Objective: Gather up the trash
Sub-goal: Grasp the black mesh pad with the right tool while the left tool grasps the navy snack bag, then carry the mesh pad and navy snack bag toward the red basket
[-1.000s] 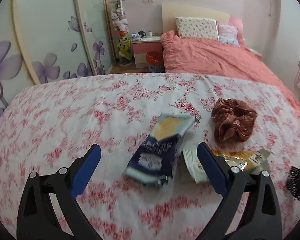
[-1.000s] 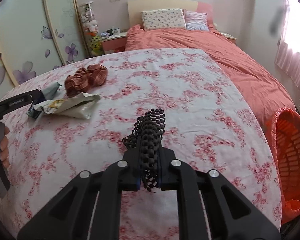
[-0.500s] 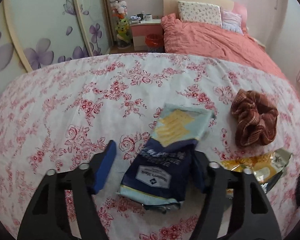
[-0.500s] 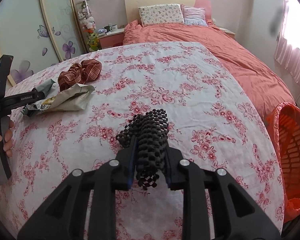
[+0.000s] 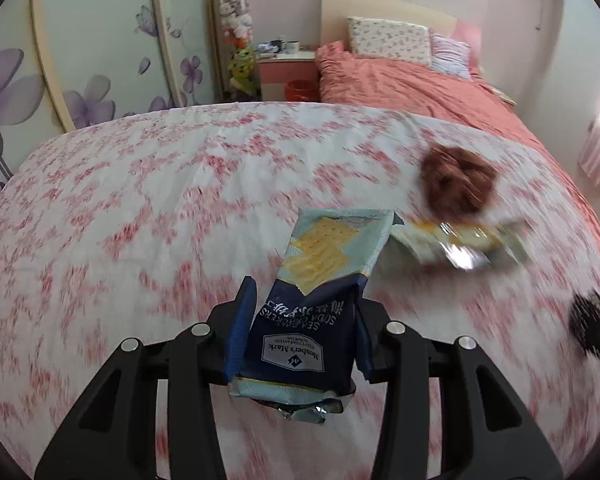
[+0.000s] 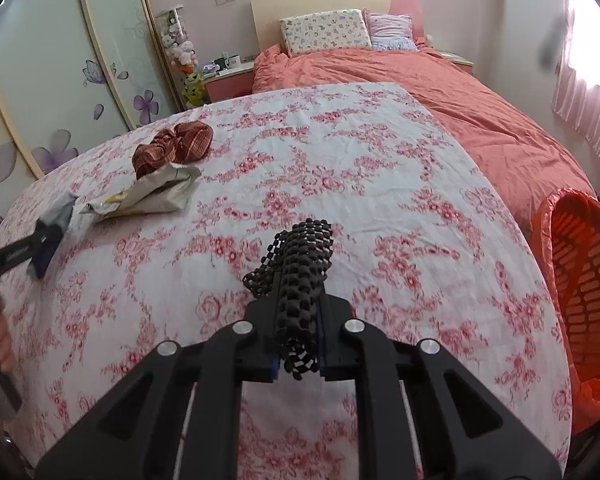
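While the right wrist view alone shows the orange mesh basket (image 6: 580,280) far right, the right gripper (image 6: 300,344) clamps black netted foam (image 6: 300,272); the left gripper (image 5: 300,332), just narrowed, grips a blue cracker wrapper (image 5: 320,288).

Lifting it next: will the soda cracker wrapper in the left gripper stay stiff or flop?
Probably floppy: the soda cracker wrapper looks flattened and creased, its bottom crumpled below the left gripper. Likely light and empty. The glossy film may slip.
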The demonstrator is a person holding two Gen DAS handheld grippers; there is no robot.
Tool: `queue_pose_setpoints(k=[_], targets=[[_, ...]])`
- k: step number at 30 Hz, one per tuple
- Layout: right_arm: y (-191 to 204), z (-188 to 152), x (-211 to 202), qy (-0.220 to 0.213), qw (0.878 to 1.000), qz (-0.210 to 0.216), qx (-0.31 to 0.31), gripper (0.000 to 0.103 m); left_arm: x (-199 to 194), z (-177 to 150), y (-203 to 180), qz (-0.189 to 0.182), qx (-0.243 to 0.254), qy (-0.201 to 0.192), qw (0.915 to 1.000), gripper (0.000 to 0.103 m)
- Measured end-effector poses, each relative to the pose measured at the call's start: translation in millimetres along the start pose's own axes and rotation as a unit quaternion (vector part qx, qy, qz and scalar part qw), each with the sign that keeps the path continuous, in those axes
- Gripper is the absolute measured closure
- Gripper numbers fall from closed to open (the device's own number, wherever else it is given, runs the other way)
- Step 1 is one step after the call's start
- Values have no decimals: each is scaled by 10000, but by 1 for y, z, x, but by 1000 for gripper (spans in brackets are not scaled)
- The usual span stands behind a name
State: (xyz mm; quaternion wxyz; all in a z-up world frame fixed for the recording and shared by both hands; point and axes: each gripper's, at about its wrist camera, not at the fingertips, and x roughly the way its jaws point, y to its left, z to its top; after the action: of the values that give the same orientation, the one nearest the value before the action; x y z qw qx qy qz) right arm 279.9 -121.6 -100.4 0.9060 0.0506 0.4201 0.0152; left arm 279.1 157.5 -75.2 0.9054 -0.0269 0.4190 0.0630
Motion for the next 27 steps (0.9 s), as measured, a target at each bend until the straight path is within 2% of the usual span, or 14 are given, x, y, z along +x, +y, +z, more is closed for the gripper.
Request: queue_pose_setpoints(k=[5, 10, 12, 14, 23, 27], targets=[[1, -5, 1, 16, 10000, -25, 25, 80, -17, -24, -20, -244, 184, 55, 9995, 59], [2, -6, 1, 25, 10000, -31, 0, 75, -19, -29, -37, -379, 335, 102, 9987, 58], [2, -7, 1, 33, 10000, -40, -3, 71, -17, -30, -41, -420, 351, 143, 9984, 51], [0, -7, 2, 57, 10000, -11, 26, 68, -15, -33, -44, -466, 358, 196, 9981, 48], [1, -11, -1, 91, 9999, 144, -3, 60, -11, -42, -50, -436, 443, 309, 9976, 48], [5, -12, -2, 98, 9998, 135, -69, 61, -12, -46, -50, -406, 485, 293, 9976, 48]])
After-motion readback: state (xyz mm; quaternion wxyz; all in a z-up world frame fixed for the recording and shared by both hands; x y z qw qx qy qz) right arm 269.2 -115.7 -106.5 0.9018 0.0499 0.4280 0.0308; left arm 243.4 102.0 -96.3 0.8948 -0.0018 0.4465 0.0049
